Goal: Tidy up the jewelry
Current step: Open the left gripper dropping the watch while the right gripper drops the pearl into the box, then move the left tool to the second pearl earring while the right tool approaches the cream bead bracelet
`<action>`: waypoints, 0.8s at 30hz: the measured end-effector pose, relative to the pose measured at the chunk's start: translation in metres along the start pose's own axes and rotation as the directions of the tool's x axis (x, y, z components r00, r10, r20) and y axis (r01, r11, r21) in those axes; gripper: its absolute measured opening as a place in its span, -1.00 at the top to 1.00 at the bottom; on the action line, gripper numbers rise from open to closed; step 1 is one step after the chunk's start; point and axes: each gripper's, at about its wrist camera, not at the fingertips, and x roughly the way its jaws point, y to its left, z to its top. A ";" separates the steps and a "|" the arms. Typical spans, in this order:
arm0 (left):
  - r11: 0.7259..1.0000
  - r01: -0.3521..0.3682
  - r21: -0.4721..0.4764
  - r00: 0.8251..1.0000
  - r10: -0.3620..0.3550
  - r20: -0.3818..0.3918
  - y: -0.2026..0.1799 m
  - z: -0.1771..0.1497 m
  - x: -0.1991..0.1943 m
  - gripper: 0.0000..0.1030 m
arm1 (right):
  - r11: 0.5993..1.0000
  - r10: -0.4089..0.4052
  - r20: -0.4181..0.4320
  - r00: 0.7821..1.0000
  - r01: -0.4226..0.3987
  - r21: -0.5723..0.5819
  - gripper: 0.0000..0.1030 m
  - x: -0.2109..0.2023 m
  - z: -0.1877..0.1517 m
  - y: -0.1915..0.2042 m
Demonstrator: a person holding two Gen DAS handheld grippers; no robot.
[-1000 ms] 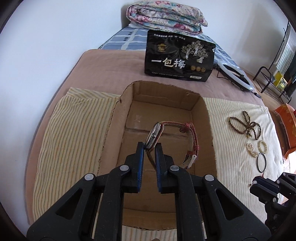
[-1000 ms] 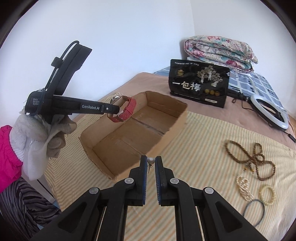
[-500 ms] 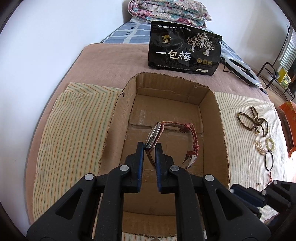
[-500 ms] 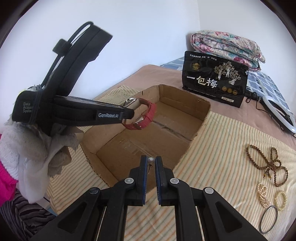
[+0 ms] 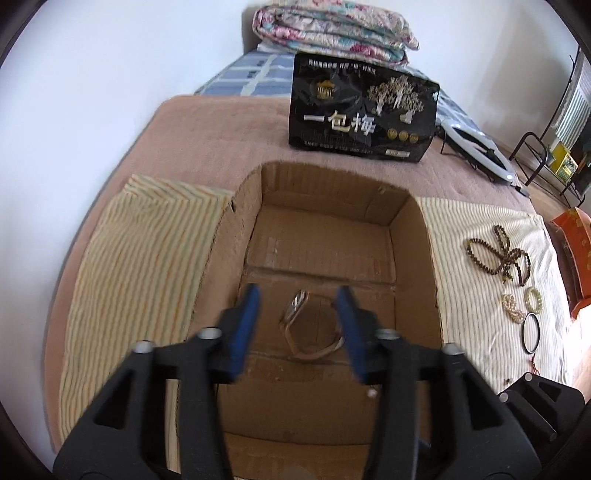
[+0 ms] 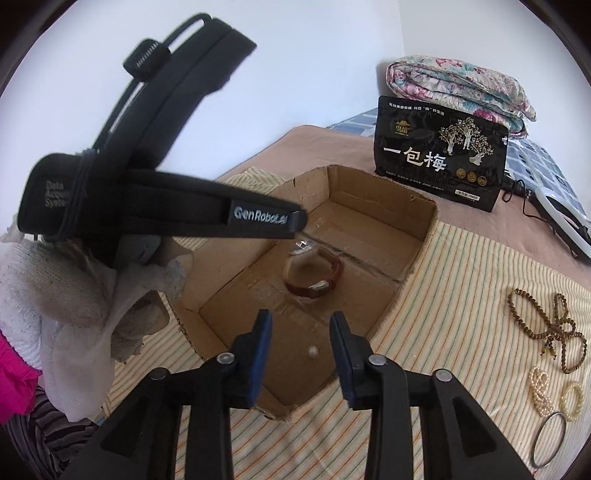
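The red-strapped watch [image 5: 295,308] [image 6: 314,275] sits low inside the open cardboard box [image 5: 417,236] [image 6: 424,221], free of any pad. My left gripper [image 5: 298,295] hangs above it with its jaws opening. In the right wrist view the left gripper's fingers [image 6: 258,218] reach in from the left. My right gripper [image 6: 301,319] is over the box's near corner, jaws opening. A small white pearl piece [image 6: 313,350] [image 5: 371,393] is loose below it inside the box. I cannot tell whether either piece touches the floor.
On the striped cloth [image 5: 140,258] right of the box lie a brown bead string [image 5: 498,254] [image 6: 546,325], pearl bracelets [image 5: 511,306] [image 6: 541,391] and a dark bangle [image 5: 530,332] [image 6: 548,439]. Behind stand a black bag [image 5: 362,110], a folded quilt [image 5: 332,33] and a ring light [image 5: 476,147].
Both grippers have gone from shut to open. The watch left the left gripper and dropped into the box. The pearl piece left the right gripper, which had moved over the box.
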 end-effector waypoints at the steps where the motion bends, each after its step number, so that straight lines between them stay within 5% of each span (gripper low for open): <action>1: 1.000 -0.001 0.003 1.000 0.001 0.007 0.000 0.000 -0.002 0.01 | 1.000 -0.004 0.003 1.000 0.004 0.002 0.09 -0.001 -0.001 -0.001; 19: 1.000 0.017 -0.001 0.996 -0.017 0.088 -0.011 0.002 -0.027 0.01 | 0.995 -0.098 0.067 0.993 0.097 0.023 -0.66 -0.047 -0.014 -0.025; 24: 1.000 0.017 0.014 0.992 -0.019 0.126 -0.022 0.002 -0.035 0.01 | 0.988 -0.146 0.080 0.986 0.141 0.065 -0.73 -0.067 -0.024 -0.046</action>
